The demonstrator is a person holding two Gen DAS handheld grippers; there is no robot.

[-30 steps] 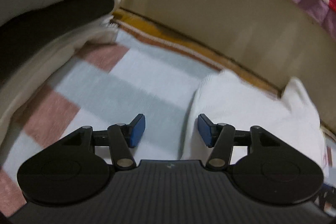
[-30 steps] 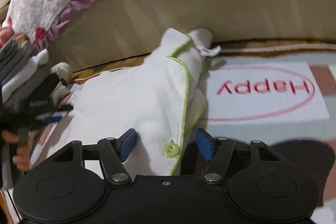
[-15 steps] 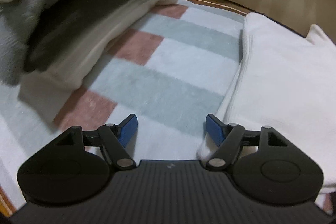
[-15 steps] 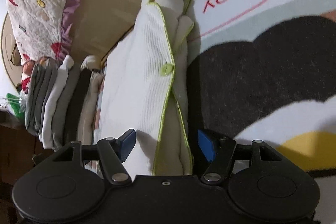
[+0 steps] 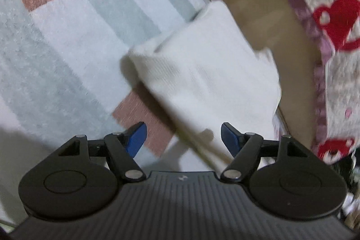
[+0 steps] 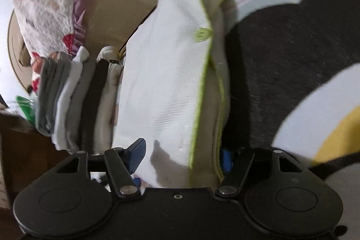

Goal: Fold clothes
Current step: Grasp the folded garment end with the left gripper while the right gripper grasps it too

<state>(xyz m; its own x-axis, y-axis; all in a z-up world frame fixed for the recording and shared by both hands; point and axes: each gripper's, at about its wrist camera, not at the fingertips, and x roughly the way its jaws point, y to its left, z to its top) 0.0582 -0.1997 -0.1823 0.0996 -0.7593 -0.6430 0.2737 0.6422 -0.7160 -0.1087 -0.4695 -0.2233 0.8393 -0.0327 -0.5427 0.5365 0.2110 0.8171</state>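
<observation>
The white garment (image 6: 171, 73), waffle-textured with green piping and a green button (image 6: 203, 34), is lying folded into a long, narrow bundle on the patterned blanket (image 5: 67, 42), just beside the stack of folded clothes (image 6: 76, 96) and against the tan bed edge (image 5: 252, 3). The right gripper (image 6: 181, 155) is straddling the near end of this bundle with its jaws spread wide; the bundle is sitting between the fingers, and the right blue pad is partly hidden behind its edge, so no clamping is evident. The left gripper (image 5: 183, 136) is hovering over the other side of the garment, jaws likewise spread and gripping nothing, though the cloth edge is lying near its right finger. The main risk from here is layer separation: a grip that is catching only the top layers would be letting the lower ones sag and the fold open. A second risk is snagging the blanket pile together with the garment. A third is that any sideways shove would be toppling the adjacent stack, which is standing very close.
</observation>
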